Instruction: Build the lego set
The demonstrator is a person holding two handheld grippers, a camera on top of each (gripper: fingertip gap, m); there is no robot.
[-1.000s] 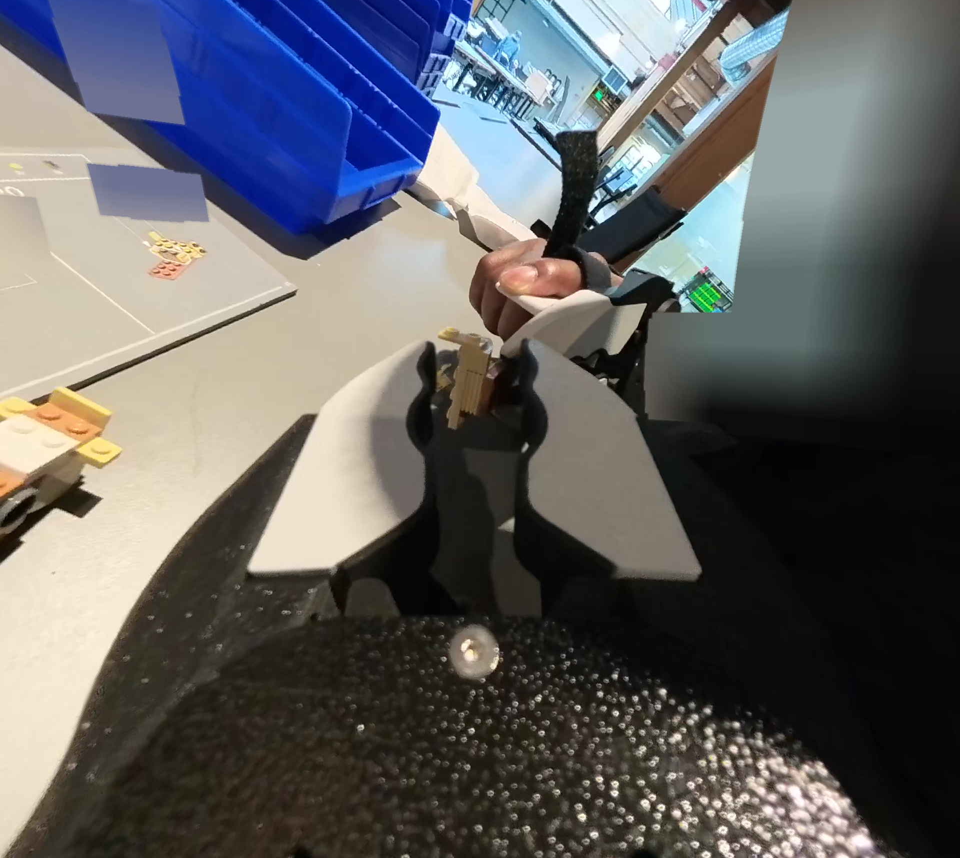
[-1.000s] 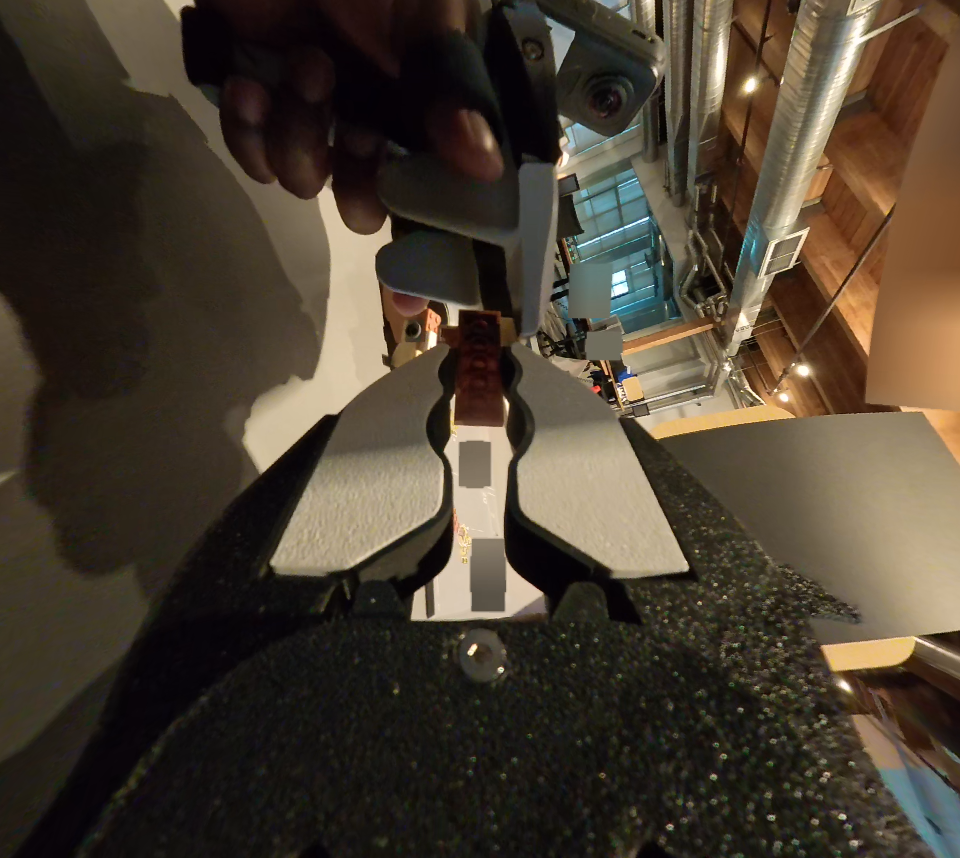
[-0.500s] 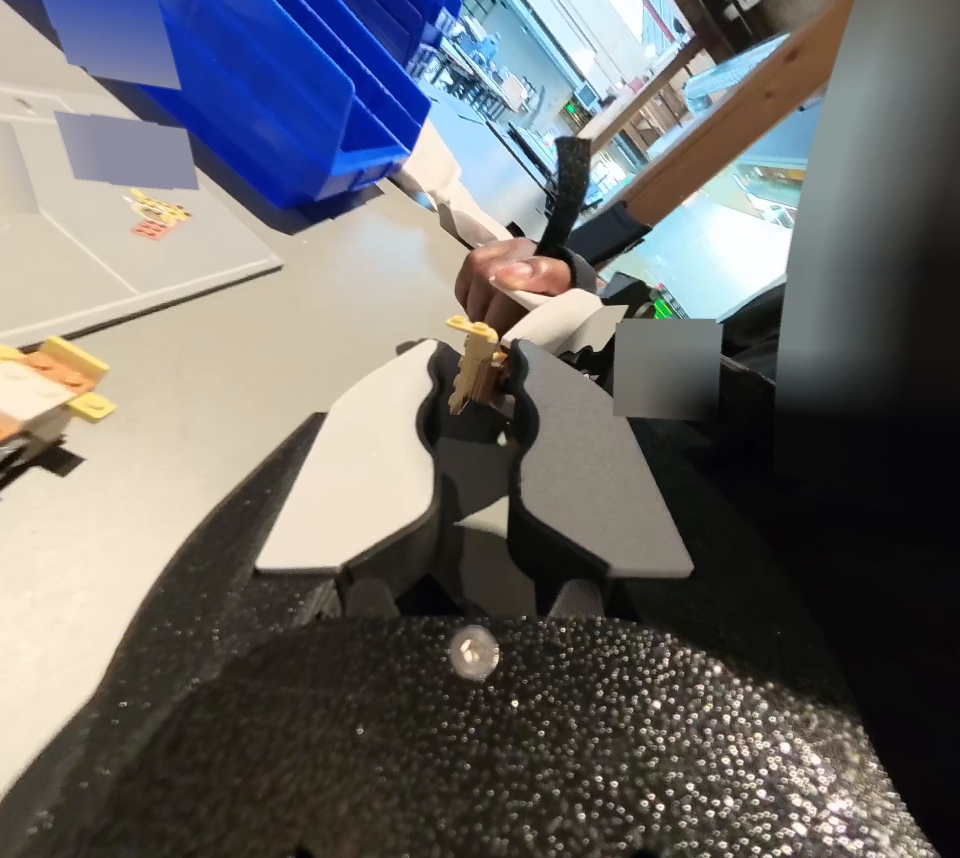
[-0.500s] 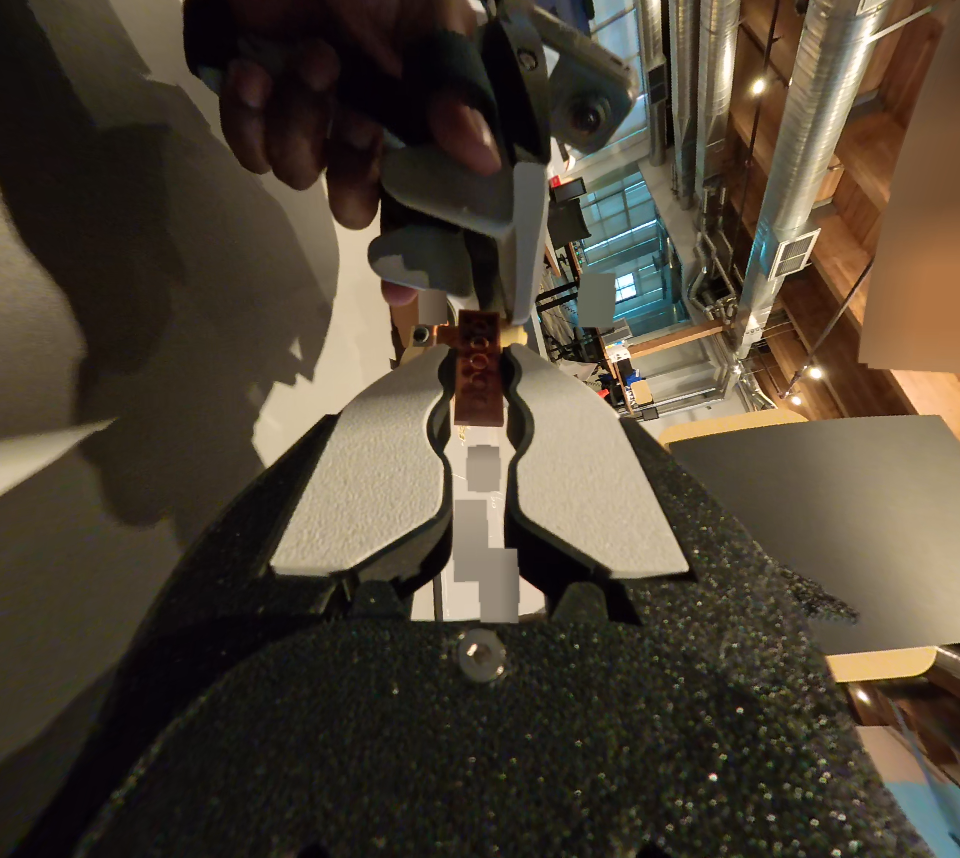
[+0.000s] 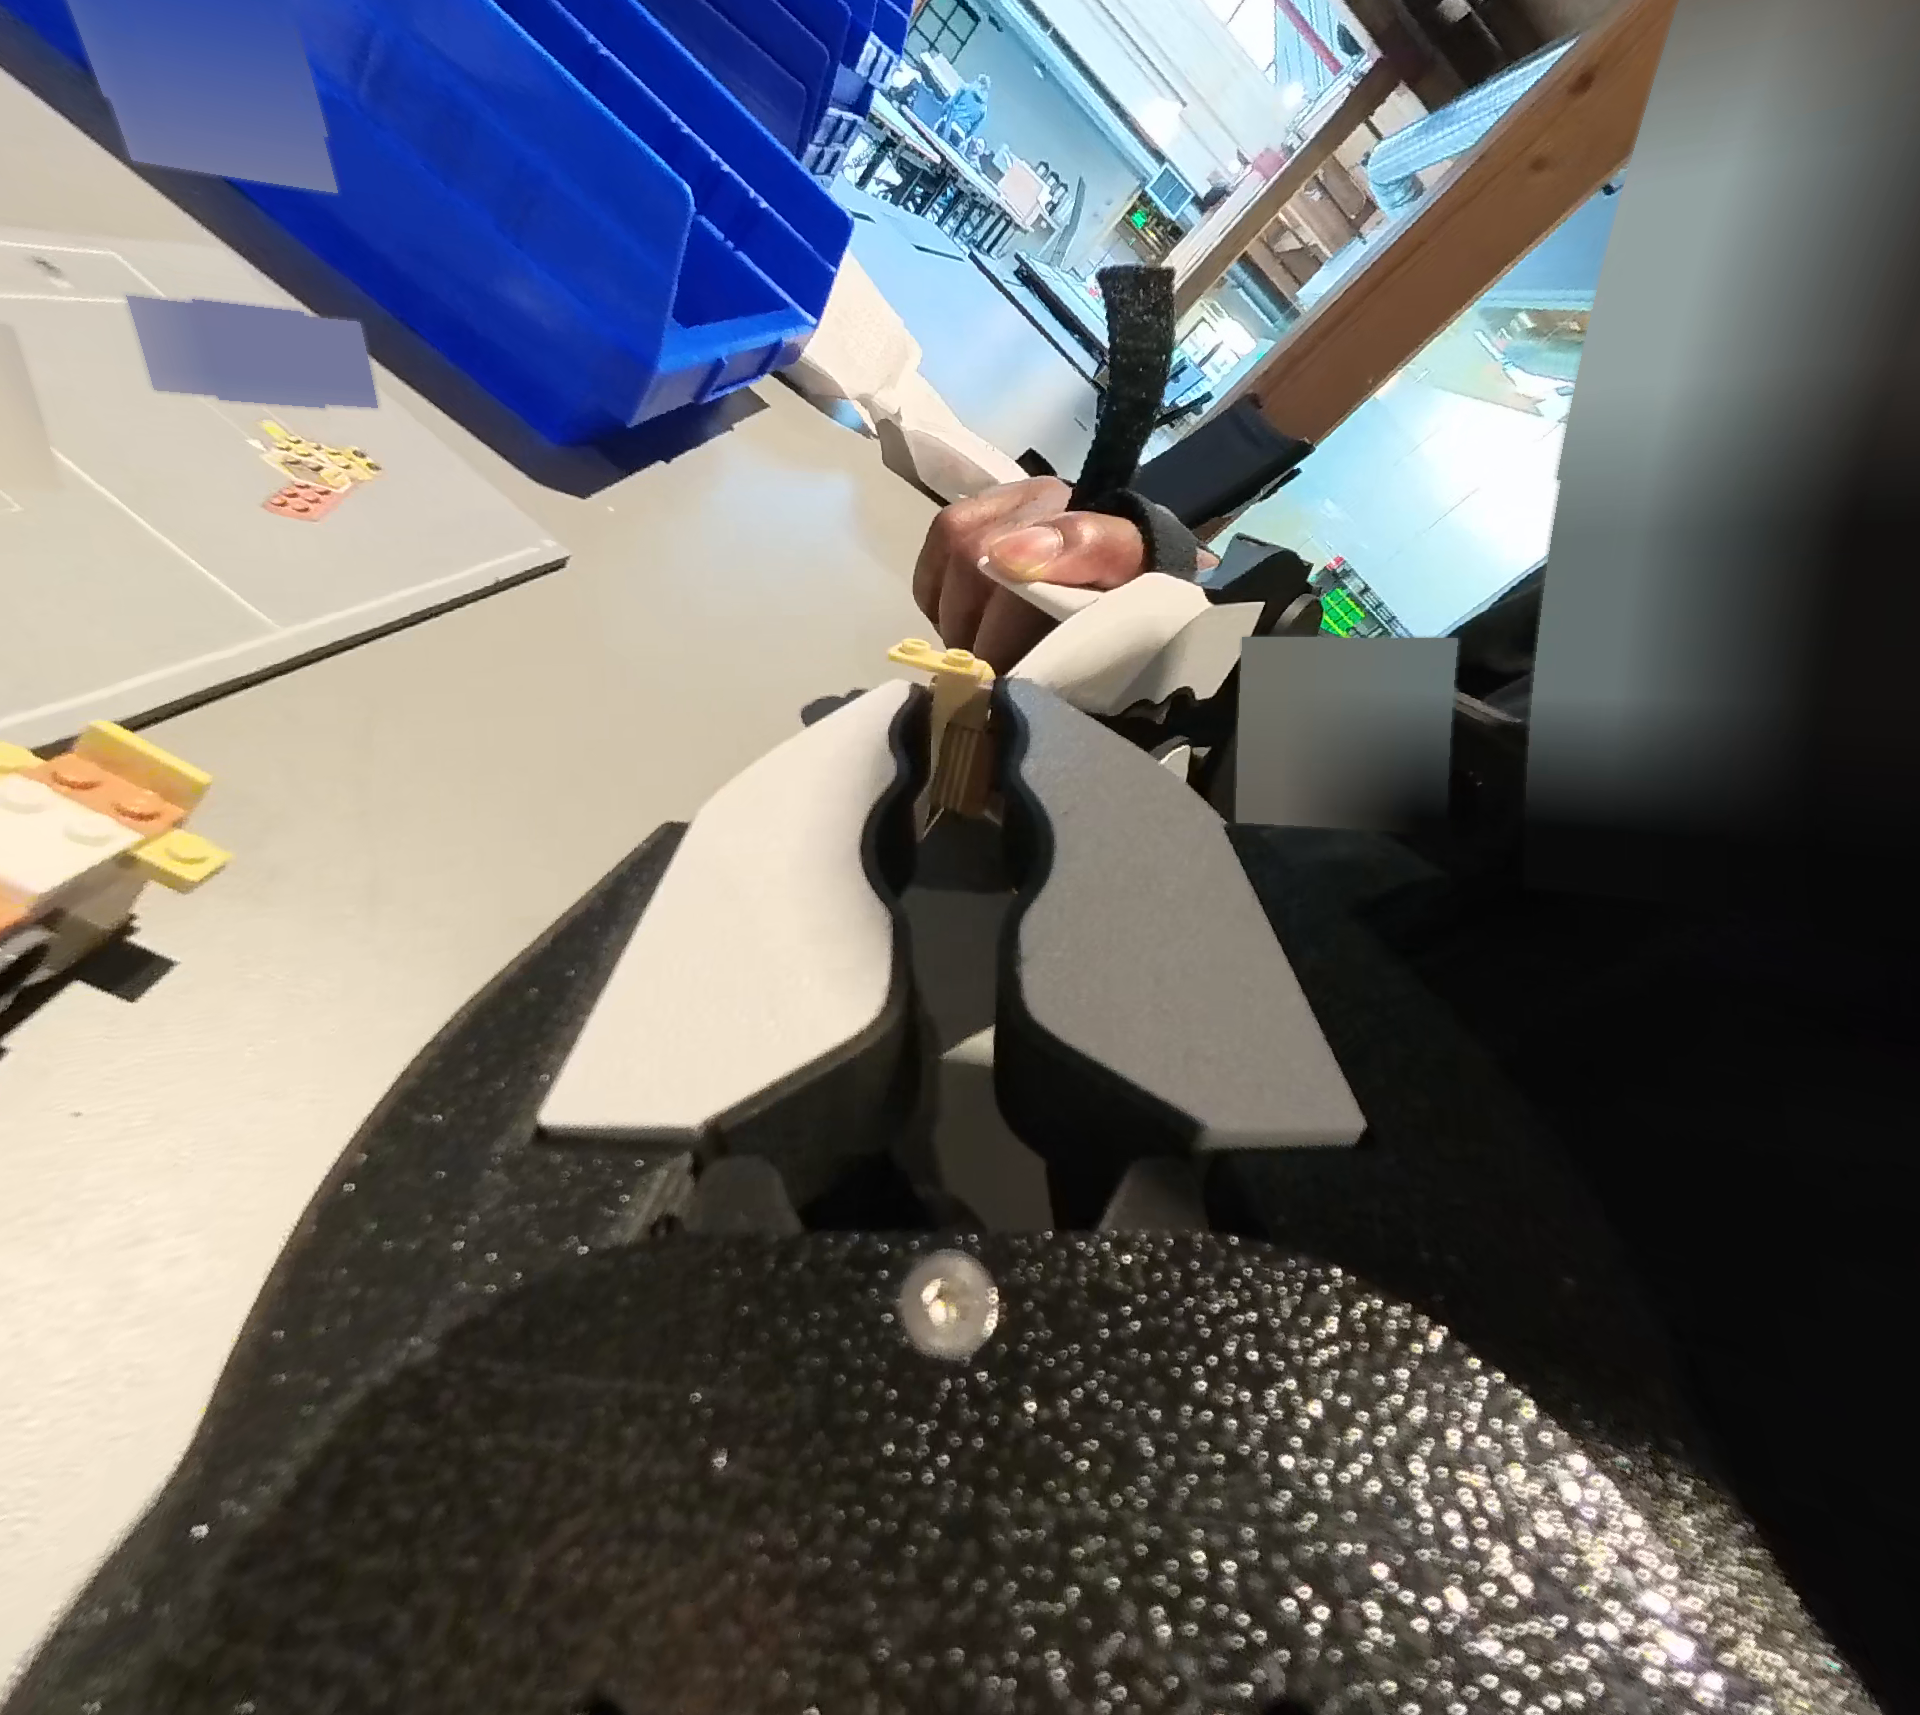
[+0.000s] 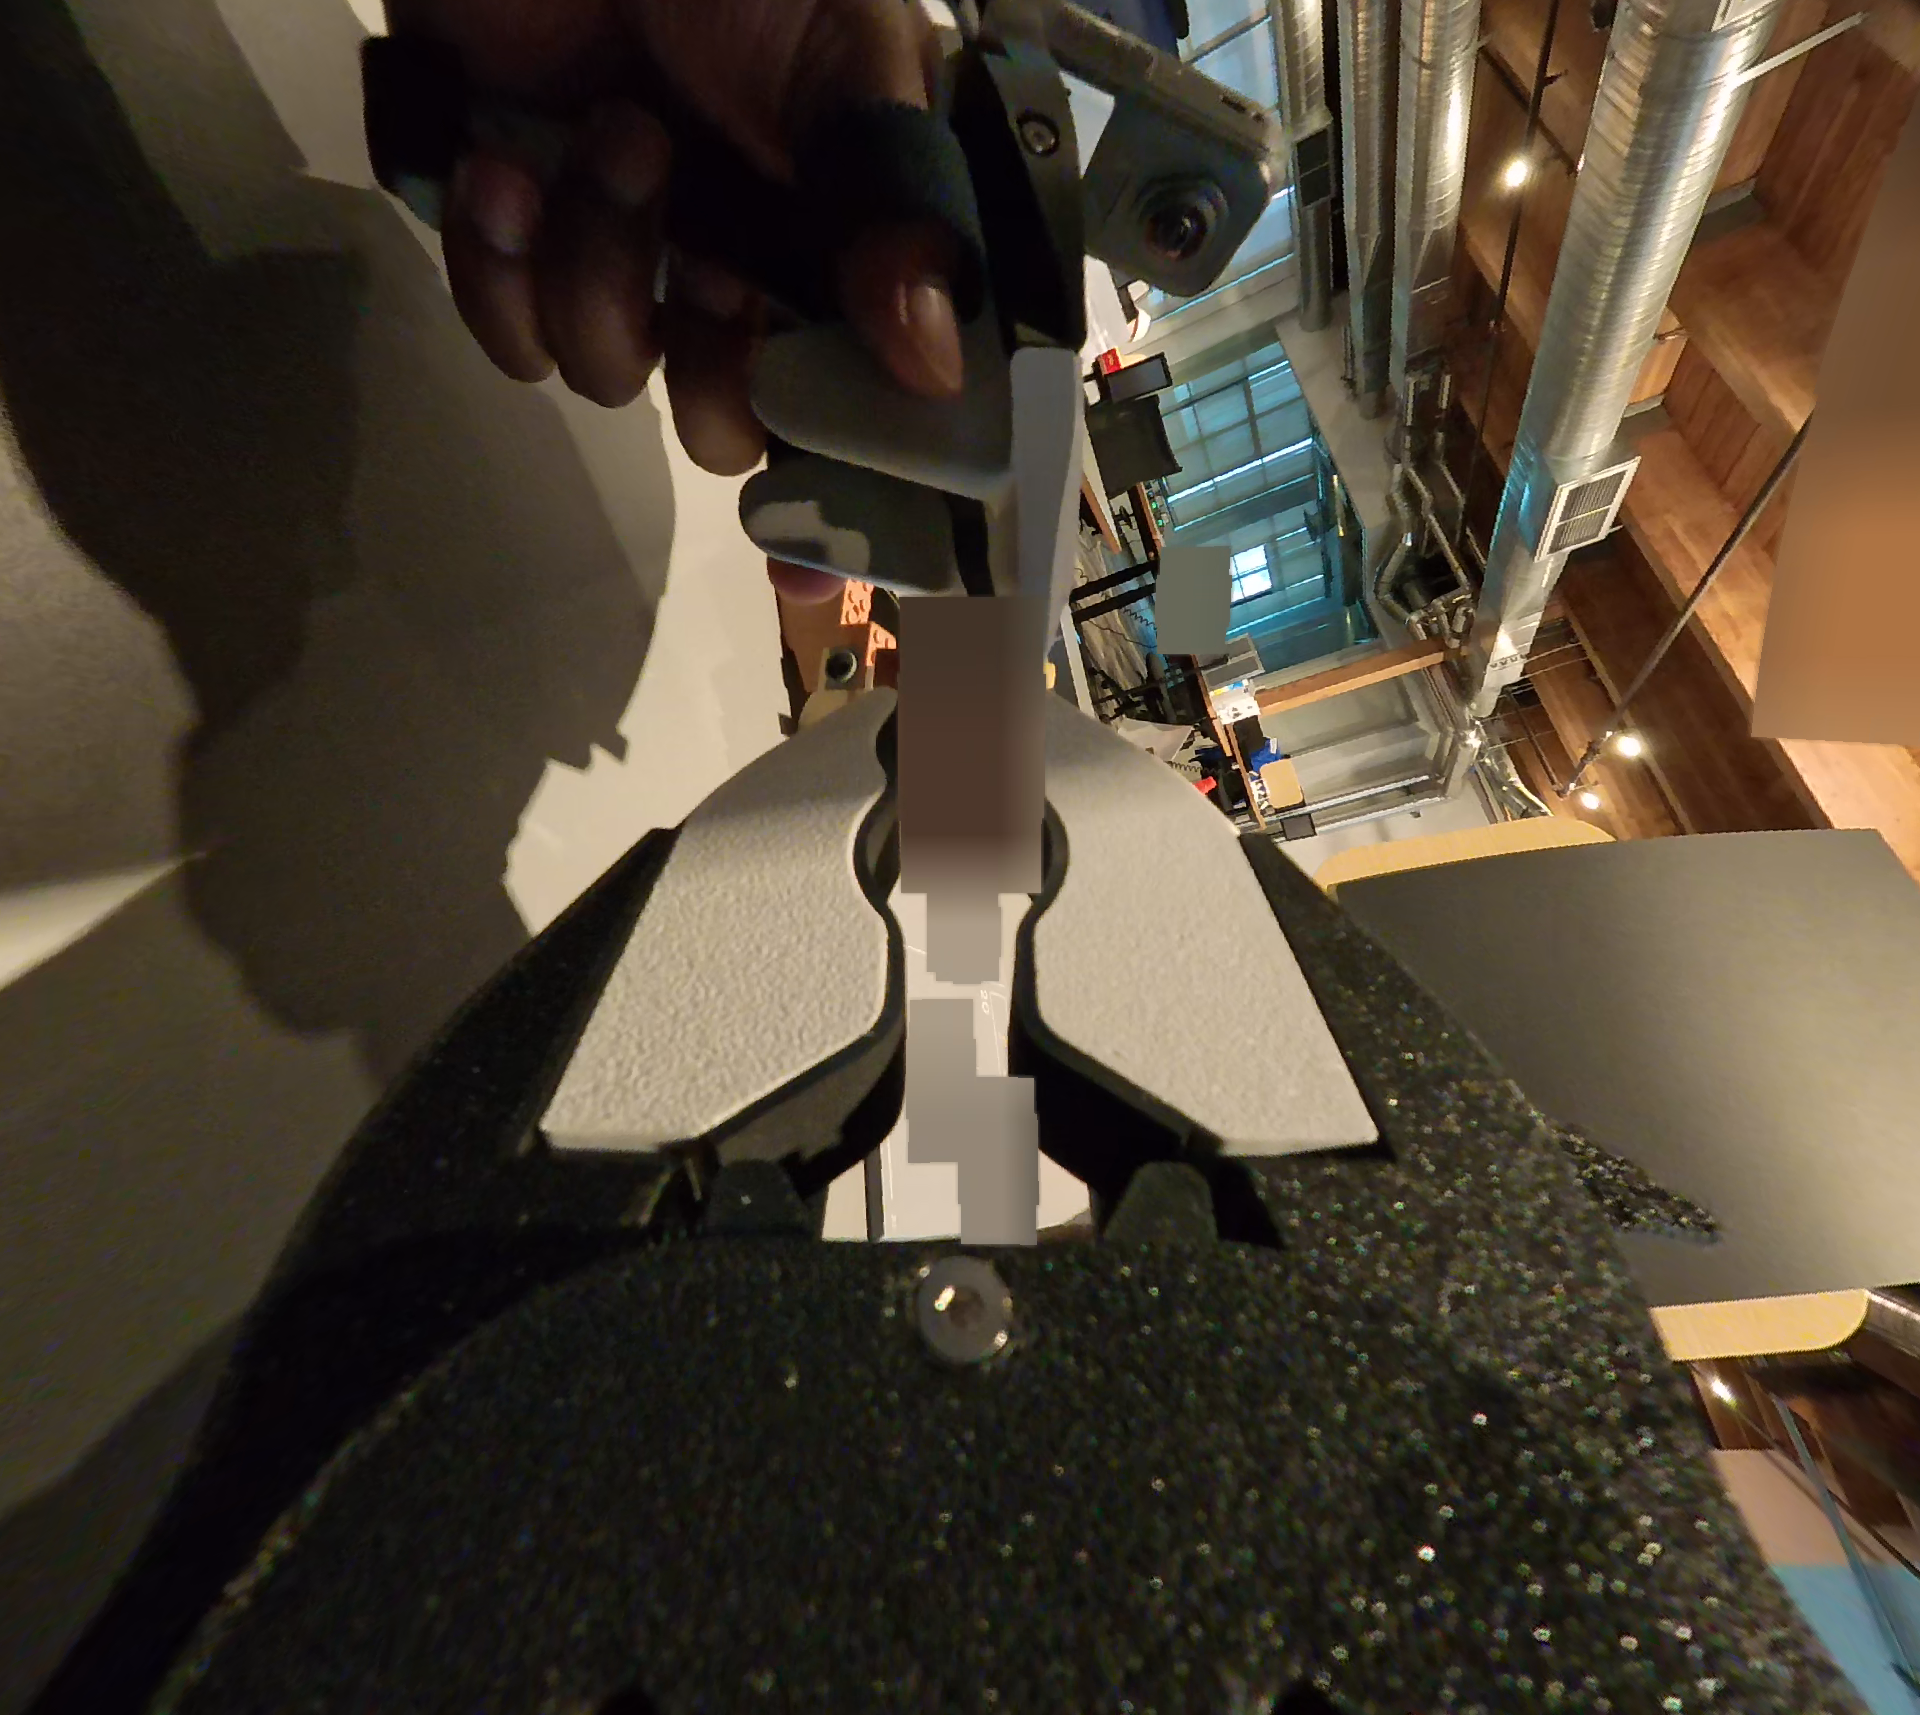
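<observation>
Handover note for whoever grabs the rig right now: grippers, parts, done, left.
Left gripper: shut on a tan lego piece, held off the table.
Right gripper: fingers close together; a mosaic patch hides what sits between them, so state unclear. Both grippers meet tip to tip.
On the grey table: partly built model at left, loose pieces on the mat, blue bins behind.
Done: partial model. Left: add the held piece, then the loose ones.

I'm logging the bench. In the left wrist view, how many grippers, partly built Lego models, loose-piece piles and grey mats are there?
Grippers: 2 (left gripper, right gripper)
Partly built Lego model: 1
Loose-piece pile: 1
Grey mat: 1
Total: 5
</observation>
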